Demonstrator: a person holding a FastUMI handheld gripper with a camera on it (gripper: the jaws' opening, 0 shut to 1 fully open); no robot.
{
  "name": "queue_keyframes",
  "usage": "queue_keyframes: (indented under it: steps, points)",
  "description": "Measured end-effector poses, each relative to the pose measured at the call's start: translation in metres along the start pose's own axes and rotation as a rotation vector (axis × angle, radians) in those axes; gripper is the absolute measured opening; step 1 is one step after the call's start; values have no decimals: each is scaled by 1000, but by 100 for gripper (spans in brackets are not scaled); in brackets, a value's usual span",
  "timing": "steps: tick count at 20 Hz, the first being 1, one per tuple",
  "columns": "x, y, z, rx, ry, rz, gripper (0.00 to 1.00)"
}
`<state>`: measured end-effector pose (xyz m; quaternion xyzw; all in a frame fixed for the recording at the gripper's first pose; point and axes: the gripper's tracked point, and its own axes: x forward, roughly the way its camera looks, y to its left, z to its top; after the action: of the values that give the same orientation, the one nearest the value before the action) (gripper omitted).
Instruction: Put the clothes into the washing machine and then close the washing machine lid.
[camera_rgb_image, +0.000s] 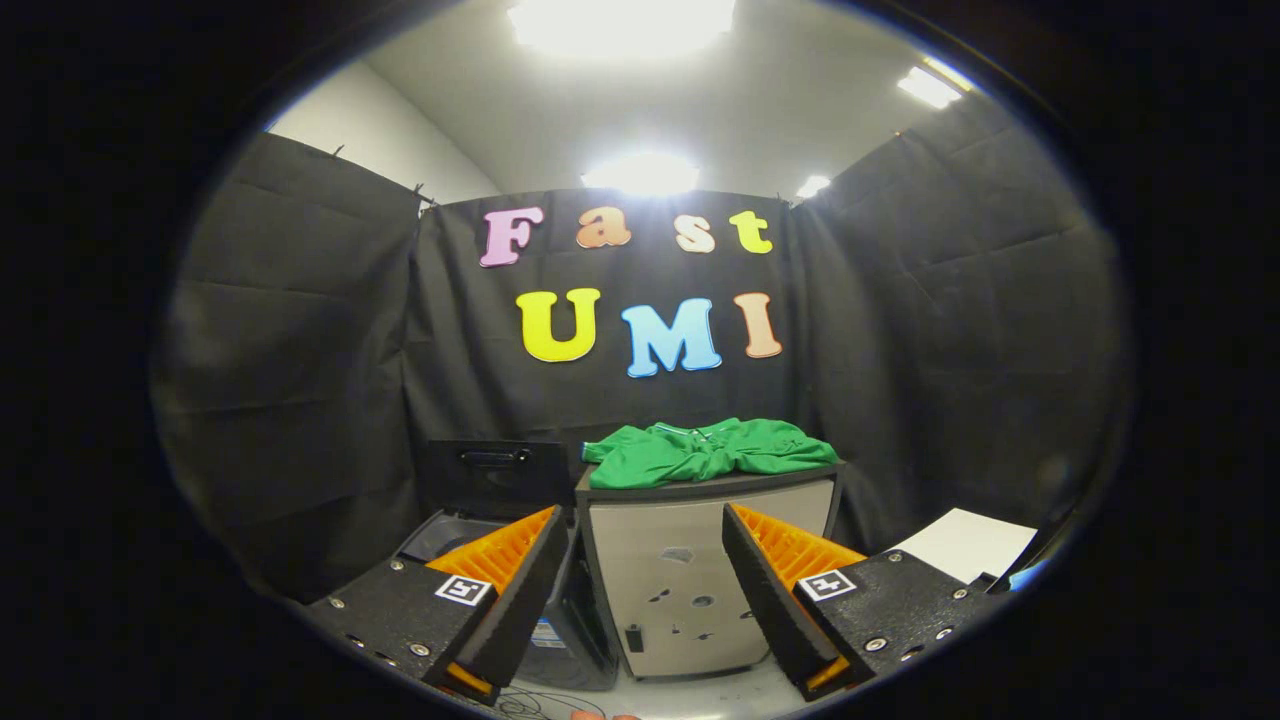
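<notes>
The gripper is held with its two fingers spread wide apart, and nothing is gripped between them. Directly ahead, framed in the gap between the fingers, a pale cabinet is seen standing on the floor, and it serves as the landmark here. On top of the cabinet a crumpled green garment is laid, its long axis running side to side across the line of the fingers, so that it spans most of the cabinet's top. The garment lies beyond the fingers and above their level, well apart from them; it is judged that the gripper must be carried forward and raised before the cloth can be pinched. Just to the left of the cabinet, and lower than its top, a dark washing machine is partly hidden behind the left finger, with its lid raised upright at the back, so the tub appears open to be loaded. To the right of the cabinet, a white flat surface is glimpsed past the right finger.
</notes>
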<state>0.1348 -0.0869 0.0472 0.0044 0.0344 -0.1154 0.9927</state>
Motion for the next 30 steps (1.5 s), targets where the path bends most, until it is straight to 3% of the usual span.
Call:
queue_keyframes:
  steps: [7,19,25,30]
  points:
    - [118,-45,16,1,94,-49,96]
    - [307,-85,13,-46,244,-15,96]
    - [358,-82,-26,-44,395,26,96]
    - [373,-80,-41,-14,453,59,96]
